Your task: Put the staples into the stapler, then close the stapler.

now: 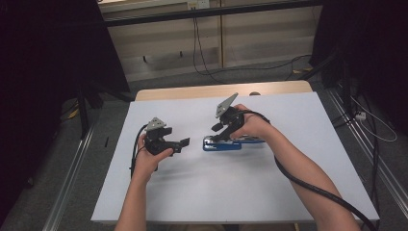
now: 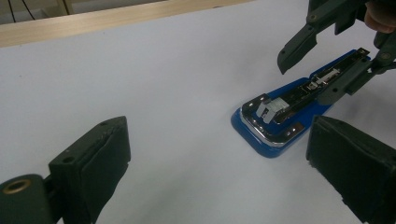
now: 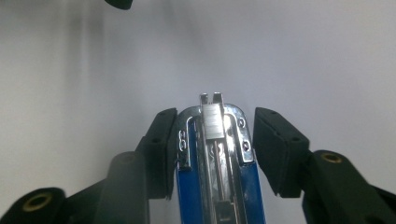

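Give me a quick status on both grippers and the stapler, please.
Left gripper open, clear of stapler. Right gripper open, straddling stapler's front end. Stapler flat on white table, nothing in the way.

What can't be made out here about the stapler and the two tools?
- Stapler, high view: its rear half is hidden under the right hand.
- Stapler, right gripper view: its back end is cut off by the bottom edge.
- Right tool, right gripper view: the left pad seems to touch the stapler, a gap shows at the right; contact is uncertain.
- Left tool, left gripper view: its body is cut off by the bottom edge.
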`<action>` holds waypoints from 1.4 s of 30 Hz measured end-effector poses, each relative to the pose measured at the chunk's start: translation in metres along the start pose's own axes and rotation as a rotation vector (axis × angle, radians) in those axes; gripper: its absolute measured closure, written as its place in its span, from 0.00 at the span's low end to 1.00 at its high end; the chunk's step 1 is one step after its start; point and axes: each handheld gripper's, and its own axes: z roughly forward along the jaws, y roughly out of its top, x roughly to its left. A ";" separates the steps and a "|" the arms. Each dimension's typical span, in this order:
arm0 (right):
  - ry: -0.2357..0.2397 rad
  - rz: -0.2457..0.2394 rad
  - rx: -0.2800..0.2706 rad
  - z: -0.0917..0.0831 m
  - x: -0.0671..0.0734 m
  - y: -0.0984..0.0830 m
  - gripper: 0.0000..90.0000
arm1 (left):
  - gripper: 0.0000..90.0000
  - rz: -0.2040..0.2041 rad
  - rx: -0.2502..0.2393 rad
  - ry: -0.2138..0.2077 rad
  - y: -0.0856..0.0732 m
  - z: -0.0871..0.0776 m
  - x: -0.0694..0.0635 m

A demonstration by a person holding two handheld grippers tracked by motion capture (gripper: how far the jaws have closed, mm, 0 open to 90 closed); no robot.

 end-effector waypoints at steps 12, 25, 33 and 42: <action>-0.075 0.110 -0.037 -0.024 0.015 -0.023 0.22 | 0.07 0.006 0.020 -0.005 -0.001 0.003 -0.001; -0.174 0.177 -0.039 -0.054 0.029 -0.056 0.17 | 0.07 0.019 0.027 -0.020 -0.001 0.009 -0.008; -0.233 0.179 -0.029 -0.071 0.041 -0.069 0.17 | 0.08 0.031 0.043 -0.026 -0.001 0.011 -0.009; -0.297 0.199 -0.049 -0.086 0.053 -0.083 0.19 | 0.10 0.046 0.065 -0.032 -0.002 0.015 -0.014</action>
